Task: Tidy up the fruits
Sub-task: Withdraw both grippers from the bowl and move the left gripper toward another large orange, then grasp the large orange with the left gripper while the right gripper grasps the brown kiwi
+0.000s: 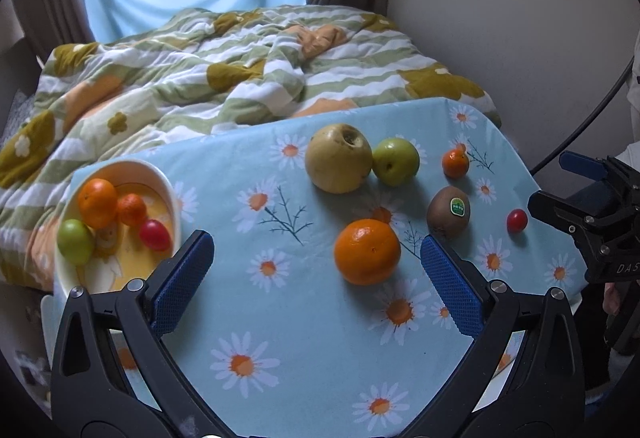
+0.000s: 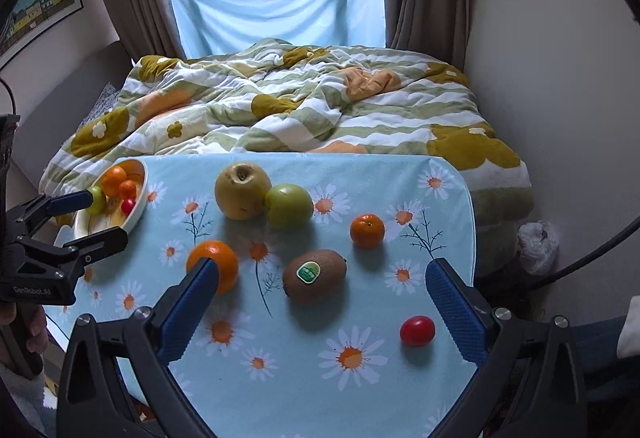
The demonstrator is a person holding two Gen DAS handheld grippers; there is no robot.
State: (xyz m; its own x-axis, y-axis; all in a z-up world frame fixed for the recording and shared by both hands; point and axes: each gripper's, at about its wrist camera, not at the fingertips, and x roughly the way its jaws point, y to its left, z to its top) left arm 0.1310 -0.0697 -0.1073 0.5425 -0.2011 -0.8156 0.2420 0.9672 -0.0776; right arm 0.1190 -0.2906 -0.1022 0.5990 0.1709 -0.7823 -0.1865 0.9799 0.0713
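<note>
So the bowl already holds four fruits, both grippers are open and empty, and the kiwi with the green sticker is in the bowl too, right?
Not quite: the kiwi is still on the tablecloth, between the big orange and the cherry tomato, as the right wrist view shows. The bowl does hold four fruits, and the left gripper and right gripper are open and empty.

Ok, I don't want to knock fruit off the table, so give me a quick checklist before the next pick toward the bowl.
1. Left gripper jaws open and empty: ok.
2. Right gripper jaws open and empty: ok.
3. Bowl has room: ok, it holds four small fruits with bare floor showing.
4. Orange free to grasp: ok, nothing touches it.
5. Pear free to grasp: not ok, the green apple sits against it.
6. Cherry tomato safe from rolling: cannot tell; it lies near the table's right edge.
</note>
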